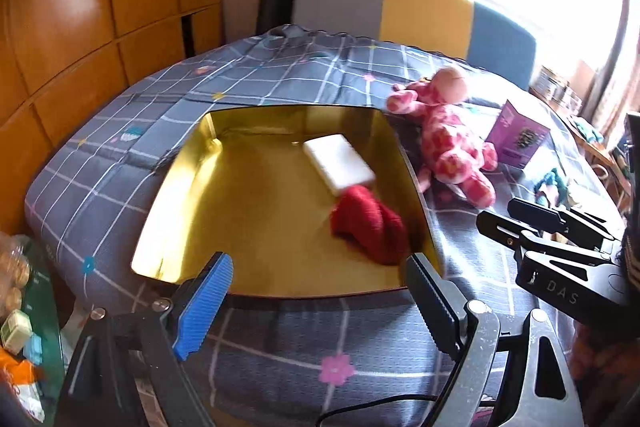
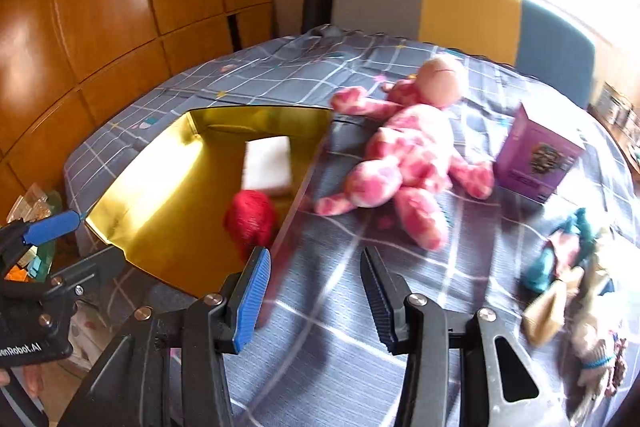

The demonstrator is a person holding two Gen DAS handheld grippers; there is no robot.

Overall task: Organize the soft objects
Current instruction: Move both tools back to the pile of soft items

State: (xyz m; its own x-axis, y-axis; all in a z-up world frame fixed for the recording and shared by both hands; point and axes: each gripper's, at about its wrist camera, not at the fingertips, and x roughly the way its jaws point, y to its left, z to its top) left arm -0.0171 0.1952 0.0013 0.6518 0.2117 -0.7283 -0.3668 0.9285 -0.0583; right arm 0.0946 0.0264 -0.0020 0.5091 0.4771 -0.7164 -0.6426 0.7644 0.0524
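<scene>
A gold-lined box [image 1: 248,219] sits on the checked cloth and shows in the right wrist view too [image 2: 160,187]. In it lie a white sponge block [image 1: 338,163] [image 2: 268,163] and a red knitted item [image 1: 370,223] [image 2: 252,219]. A pink spotted plush toy [image 1: 452,139] [image 2: 404,167] lies on the cloth right of the box. A small rag doll [image 2: 576,283] lies at the far right. My left gripper [image 1: 320,287] is open and empty above the box's near edge. My right gripper [image 2: 316,295] is open and empty over the cloth, near the box's right corner.
A purple carton [image 1: 518,137] [image 2: 536,155] stands right of the plush toy. A grey, yellow and blue chair back [image 2: 460,7] stands behind the table. Wooden cabinets [image 1: 80,27] line the left. Clutter [image 1: 20,327] lies below the table's left edge.
</scene>
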